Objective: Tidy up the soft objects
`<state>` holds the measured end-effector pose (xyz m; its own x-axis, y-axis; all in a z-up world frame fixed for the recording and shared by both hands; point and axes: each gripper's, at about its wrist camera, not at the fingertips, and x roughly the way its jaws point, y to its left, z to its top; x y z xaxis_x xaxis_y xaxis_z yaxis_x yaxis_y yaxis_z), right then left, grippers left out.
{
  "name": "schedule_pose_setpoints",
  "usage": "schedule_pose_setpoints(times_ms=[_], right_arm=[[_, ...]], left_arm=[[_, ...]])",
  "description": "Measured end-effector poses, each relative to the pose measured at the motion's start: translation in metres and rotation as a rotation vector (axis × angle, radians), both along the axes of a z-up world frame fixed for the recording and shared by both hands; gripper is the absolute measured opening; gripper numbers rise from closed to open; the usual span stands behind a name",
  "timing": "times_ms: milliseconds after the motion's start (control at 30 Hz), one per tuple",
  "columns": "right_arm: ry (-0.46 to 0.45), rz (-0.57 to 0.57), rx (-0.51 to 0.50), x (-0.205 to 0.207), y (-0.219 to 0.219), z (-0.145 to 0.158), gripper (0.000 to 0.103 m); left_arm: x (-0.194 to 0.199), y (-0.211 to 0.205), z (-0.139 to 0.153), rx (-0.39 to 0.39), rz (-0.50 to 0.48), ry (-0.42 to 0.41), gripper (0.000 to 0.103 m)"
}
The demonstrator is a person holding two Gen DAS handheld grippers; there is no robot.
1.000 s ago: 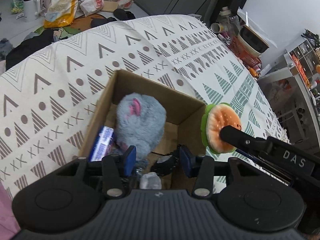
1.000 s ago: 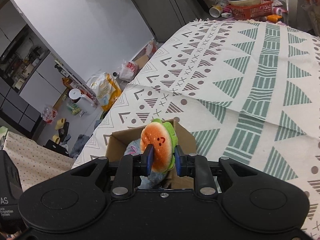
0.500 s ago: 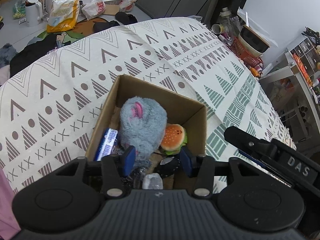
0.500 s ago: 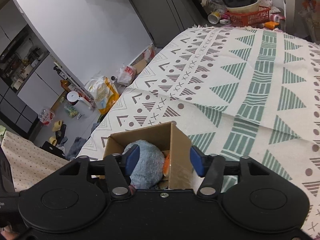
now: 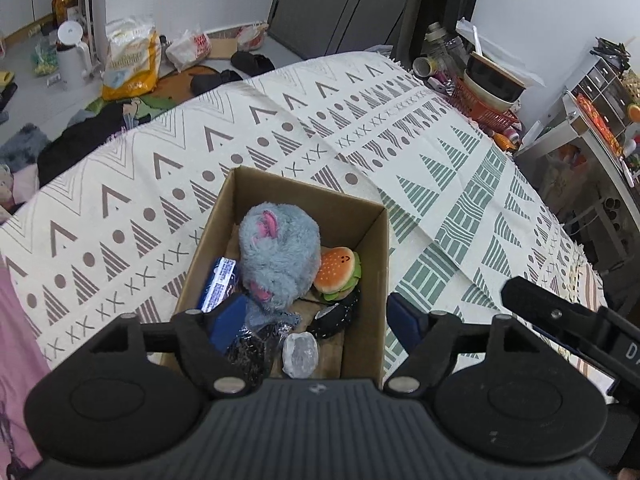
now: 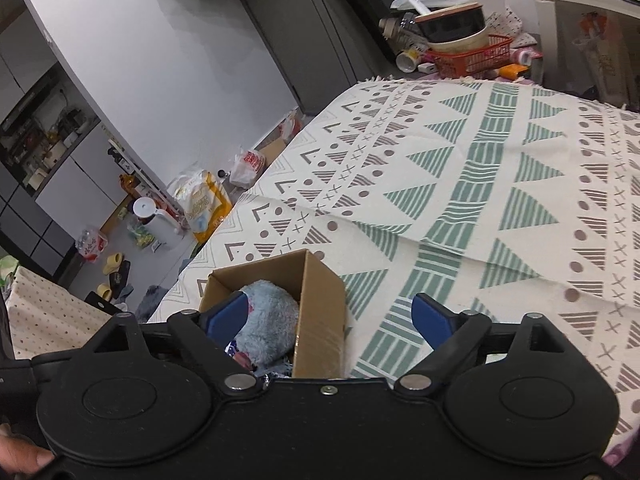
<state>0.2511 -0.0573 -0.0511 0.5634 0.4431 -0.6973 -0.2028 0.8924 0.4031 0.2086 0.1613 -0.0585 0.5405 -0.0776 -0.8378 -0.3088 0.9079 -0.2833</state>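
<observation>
Left tongs [image 5: 316,318] and right tongs [image 6: 330,318], both black plastic with blue pads, are hanging spread wide and empty above a square cardboard box [image 5: 370,236]. Inside it, a fluffy grey plush [image 5: 280,256] is leaning against a round burger toy [image 5: 336,268]. The box is sitting on a woven patterned cloth [image 5: 400,152].

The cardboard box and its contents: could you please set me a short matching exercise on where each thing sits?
Things:
1. grey plush toy
2. burger toy
3. blue and white packet
4. cardboard box

Places:
A. wedged against the box's left wall
B. resting on the patterned cloth
C. between the plush toy and the box's right wall
D. in the middle of the box, the largest thing in it

Pairs: 1-D, 2-C, 3-A, 4-B
</observation>
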Motion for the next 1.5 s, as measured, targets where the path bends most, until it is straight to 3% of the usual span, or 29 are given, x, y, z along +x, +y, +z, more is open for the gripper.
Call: schedule_pose_setpoints(times_ms=[533, 1000, 1500], right_arm=[[-0.018, 0.005, -0.02, -0.038, -0.029, 0.024, 0.103], [-0.05, -0.035, -0.126, -0.079, -0.049, 0.051, 0.103], [-0.089, -0.057, -0.135, -0.119, -0.07, 0.09, 0.103]], left_arm=[[-0.039, -0.014, 0.031, 0.105, -0.041, -0.024, 0.083], [-0.073, -0.029, 0.065, 0.162, -0.128, -0.064, 0.097], [-0.116, -0.035, 0.101, 0.195, -0.166, -0.136, 0.098]])
